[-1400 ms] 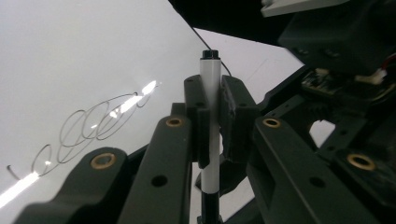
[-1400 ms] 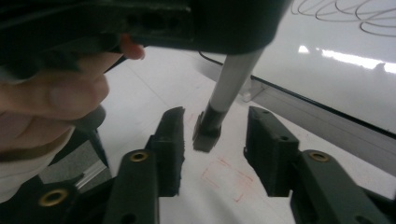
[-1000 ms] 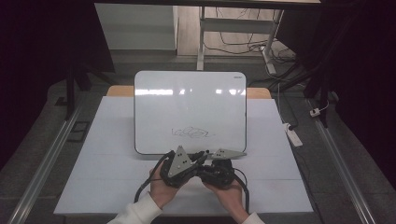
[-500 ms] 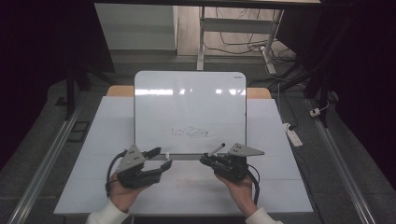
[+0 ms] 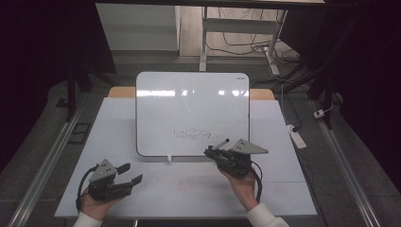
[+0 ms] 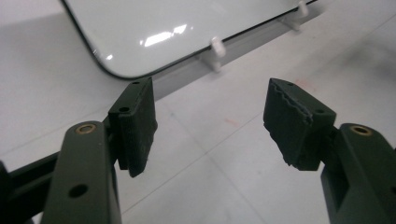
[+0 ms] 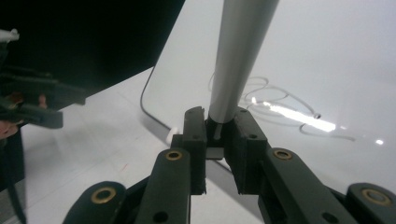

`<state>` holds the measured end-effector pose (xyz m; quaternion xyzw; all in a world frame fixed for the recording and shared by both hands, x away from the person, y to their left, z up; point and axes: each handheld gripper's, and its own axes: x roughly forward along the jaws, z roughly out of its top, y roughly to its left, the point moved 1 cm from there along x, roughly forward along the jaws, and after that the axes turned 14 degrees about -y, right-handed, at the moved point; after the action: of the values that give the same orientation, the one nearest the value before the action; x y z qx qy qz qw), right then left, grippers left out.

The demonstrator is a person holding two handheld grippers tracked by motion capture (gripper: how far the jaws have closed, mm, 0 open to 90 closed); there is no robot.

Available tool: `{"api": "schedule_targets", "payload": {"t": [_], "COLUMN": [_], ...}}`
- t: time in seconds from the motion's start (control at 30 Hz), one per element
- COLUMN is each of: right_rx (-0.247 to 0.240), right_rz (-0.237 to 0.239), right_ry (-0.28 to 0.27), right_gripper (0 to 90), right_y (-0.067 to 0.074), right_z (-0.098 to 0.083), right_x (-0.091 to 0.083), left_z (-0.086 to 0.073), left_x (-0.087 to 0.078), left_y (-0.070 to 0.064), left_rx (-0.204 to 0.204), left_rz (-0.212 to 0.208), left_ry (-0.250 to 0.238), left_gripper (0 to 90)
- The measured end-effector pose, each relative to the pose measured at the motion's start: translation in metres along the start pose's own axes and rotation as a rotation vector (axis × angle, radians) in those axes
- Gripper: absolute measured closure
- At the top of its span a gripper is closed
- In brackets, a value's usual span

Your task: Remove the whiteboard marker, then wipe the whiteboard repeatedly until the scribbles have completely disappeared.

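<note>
A: Where is the slim grey marker pen (image 7: 239, 60)?

B: Clamped in the right gripper (image 5: 213, 151), which sits at the near right of the rectangular white whiteboard with the thin dark rim (image 5: 192, 111). In the right gripper view the pen's barrel rises straight up from between the two black jaws, which are closed tight against it. In the high view its dark tip points up and to the right, over the board's lower right part.

A: And the board itself?

B: It lies on the white desk (image 5: 283, 189), toward the far side, with a loose dark scribble (image 5: 192, 135) on its lower half (a tangle of loops, nothing I can read). The pen tip is just to the right of that scribble; whether it touches the surface I cannot tell.

A: What about the left gripper (image 5: 130, 173)?

B: It is well apart from the right one, low over the near left of the desk, short of the board's near left corner. Its jaws have just been opening, and in the left gripper view they stand wide with nothing between them, just bare desk and the board's rounded corner beyond.

A: Anything else near the board?

B: A small white peg (image 5: 169, 159) at its near edge, seen too in the left gripper view as a short white stub.
</note>
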<state>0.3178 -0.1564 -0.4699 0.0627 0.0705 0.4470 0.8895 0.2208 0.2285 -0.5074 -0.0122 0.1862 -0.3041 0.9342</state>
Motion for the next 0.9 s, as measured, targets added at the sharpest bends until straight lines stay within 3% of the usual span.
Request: {"api": "schedule_targets", "payload": {"t": [0.27,0.4,0.6,0.63,0.67,0.7,0.73,0.8,0.9], "right_rx": [-0.041,-0.045,-0.038,-0.038,-0.046,-0.046,-0.04,-0.038,-0.078], "right_rz": [-0.08,-0.089,-0.103,-0.103,-0.108,-0.108,-0.11,-0.094,-0.059], "right_ry": [-0.047,-0.06,-0.039,-0.039,-0.033,-0.033,-0.033,-0.028,0.006], "right_gripper": [77.5,77.5,77.5,77.5,77.5,77.5,77.5,77.5,77.5], "right_y": [-0.013,-0.015,-0.016,-0.016,-0.016,-0.016,-0.017,-0.014,-0.004], "right_z": [0.006,0.007,0.006,0.006,0.006,0.006,0.007,0.008,0.006], "right_x": [0.019,0.033,0.077,0.077,0.09,0.09,0.102,0.113,0.129], "left_z": [-0.007,-0.007,-0.009,-0.009,-0.01,-0.01,-0.01,-0.011,-0.012], "left_x": [0.001,0.0,0.002,0.003,0.003,0.004,0.004,0.004,0.004], "left_y": [0.013,0.015,0.016,0.016,0.016,0.016,0.017,0.018,0.02], "left_rx": [-0.045,-0.056,-0.052,-0.05,-0.05,-0.05,-0.048,-0.048,-0.054], "left_rz": [0.009,0.017,0.009,0.006,0.005,0.003,0.005,0.008,0.013], "left_ry": [0.006,-0.003,0.003,0.005,0.006,0.007,0.007,0.009,0.007], "left_gripper": [35.6,35.3,35.3,35.3,35.4,35.4,35.5,35.7,35.8]}}
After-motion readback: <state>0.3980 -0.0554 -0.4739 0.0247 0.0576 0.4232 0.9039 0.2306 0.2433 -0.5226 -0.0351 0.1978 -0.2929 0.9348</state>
